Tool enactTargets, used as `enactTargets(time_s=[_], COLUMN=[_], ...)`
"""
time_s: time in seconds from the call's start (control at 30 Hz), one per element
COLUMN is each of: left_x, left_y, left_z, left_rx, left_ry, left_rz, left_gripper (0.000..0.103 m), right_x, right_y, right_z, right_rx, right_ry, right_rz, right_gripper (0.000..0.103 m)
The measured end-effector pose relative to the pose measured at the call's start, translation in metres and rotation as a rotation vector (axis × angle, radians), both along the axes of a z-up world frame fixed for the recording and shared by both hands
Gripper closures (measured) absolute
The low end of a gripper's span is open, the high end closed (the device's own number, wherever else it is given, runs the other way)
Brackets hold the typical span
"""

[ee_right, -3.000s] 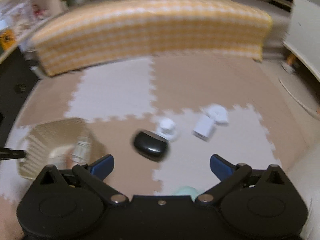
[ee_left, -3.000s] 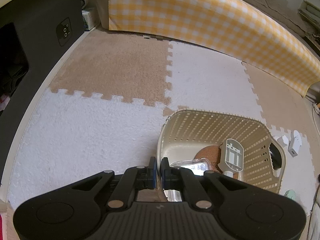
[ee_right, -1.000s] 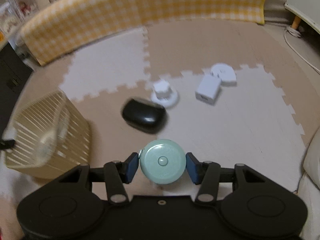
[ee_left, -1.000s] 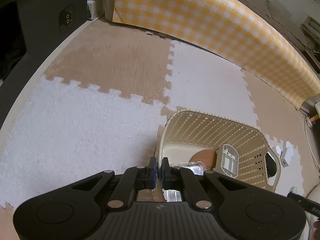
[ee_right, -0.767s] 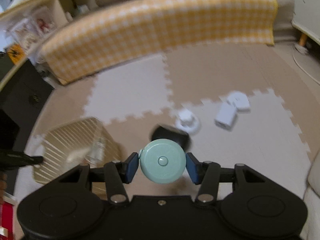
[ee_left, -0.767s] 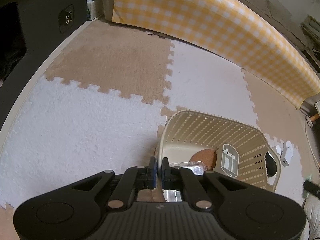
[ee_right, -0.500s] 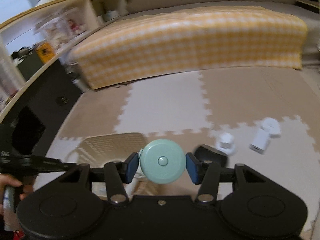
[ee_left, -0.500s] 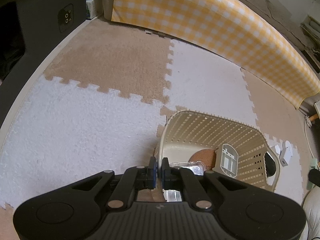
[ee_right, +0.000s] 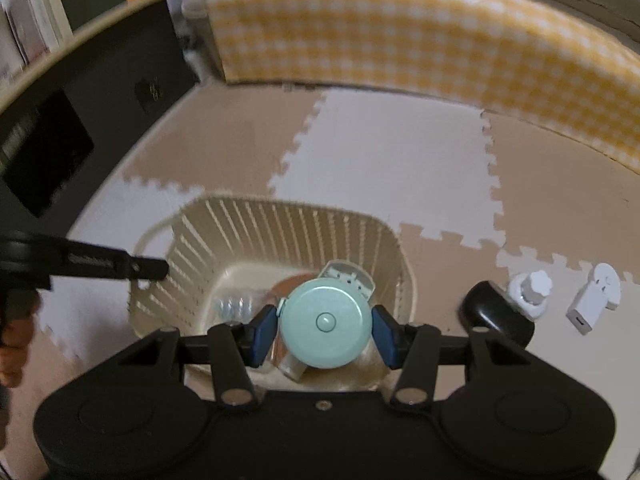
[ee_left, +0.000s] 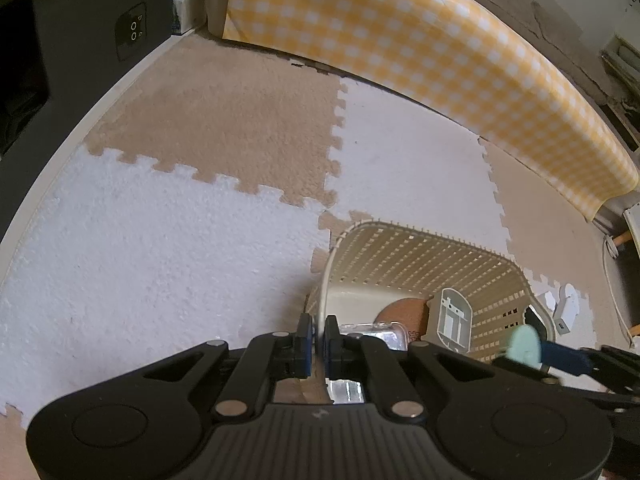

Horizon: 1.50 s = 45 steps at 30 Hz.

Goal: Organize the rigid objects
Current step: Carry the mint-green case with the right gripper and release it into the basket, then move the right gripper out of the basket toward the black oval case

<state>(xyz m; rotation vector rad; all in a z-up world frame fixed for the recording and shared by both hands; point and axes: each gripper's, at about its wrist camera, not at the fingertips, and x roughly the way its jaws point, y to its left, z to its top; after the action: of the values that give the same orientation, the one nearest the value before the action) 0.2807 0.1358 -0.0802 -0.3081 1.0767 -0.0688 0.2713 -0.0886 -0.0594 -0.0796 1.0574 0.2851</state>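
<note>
Right gripper [ee_right: 325,330]: fingers clamped on the sides of a mint-green round disc [ee_right: 325,322], flat face with centre button toward the camera. Disc is in the air over the open top of the cream slatted basket [ee_right: 288,220], above its near-right part. From the left wrist view the same disc [ee_left: 526,346] shows edge-on at the basket's right rim, blurred.

Left gripper [ee_left: 318,338]: fingers nearly closed, pinching the basket's near-left rim [ee_left: 325,292]; the rim wall runs up between the two pads. In the right wrist view the left gripper comes in as a dark bar from the left, tip at the basket's left wall, with a hand [ee_right: 16,332] behind it at the frame edge.

Inside basket: clear plastic case [ee_left: 378,330] on the bottom, brown round piece [ee_left: 402,310] beside it, grey-white flat part [ee_left: 450,320] leaning on the right wall.

On the floor mat [ee_right: 384,148], right of the basket: black oval case [ee_right: 494,316] just beside the basket, then a white round piece with a knob [ee_right: 530,288], then a white adapter block [ee_right: 588,304] touching a white disc [ee_right: 608,280].

Background: yellow checked cover [ee_right: 400,32] along the far edge, dark cabinet [ee_left: 80,20] on the left.
</note>
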Motion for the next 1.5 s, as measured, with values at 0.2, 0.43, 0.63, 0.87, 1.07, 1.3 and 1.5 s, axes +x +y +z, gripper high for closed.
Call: enactTargets(time_s=[0.2, 0.43, 0.63, 0.87, 1.07, 1.3, 1.5], left_x=[0.001, 0.000, 0.000, 0.001, 0.001, 0.001, 0.001], left_y=[0.001, 0.002, 0.002, 0.001, 0.000, 0.000, 0.000], left_z=[0.001, 0.001, 0.001, 0.001, 0.001, 0.001, 0.001], left_rx=[-0.009, -0.009, -0.010, -0.012, -0.011, -0.010, -0.009], left_ry=[0.001, 0.001, 0.000, -0.001, -0.001, 0.000, 0.001], left_rz=[0.002, 0.000, 0.000, -0.003, -0.004, -0.004, -0.004], left_gripper=[0.098, 0.098, 0.098, 0.098, 0.098, 0.098, 0.098], right_x=[0.008, 0.011, 0.012, 0.012, 0.011, 0.008, 0.006], right_y=[0.016, 0.027, 0.028, 0.029, 0.028, 0.029, 0.026], right_z=[-0.018, -0.027, -0.027, -0.027, -0.025, -0.022, -0.017], right_rx=[-0.116, -0.177, -0.177, -0.167, -0.154, -0.151, -0.126], right_ry=[0.067, 0.119, 0.132, 0.148, 0.154, 0.147, 0.140], right_rz=[0.061, 0.075, 0.059, 0.042, 0.034, 0.043, 0.036], right_gripper=[0.050, 0.051, 0.051, 0.050, 0.048, 0.041, 0.037])
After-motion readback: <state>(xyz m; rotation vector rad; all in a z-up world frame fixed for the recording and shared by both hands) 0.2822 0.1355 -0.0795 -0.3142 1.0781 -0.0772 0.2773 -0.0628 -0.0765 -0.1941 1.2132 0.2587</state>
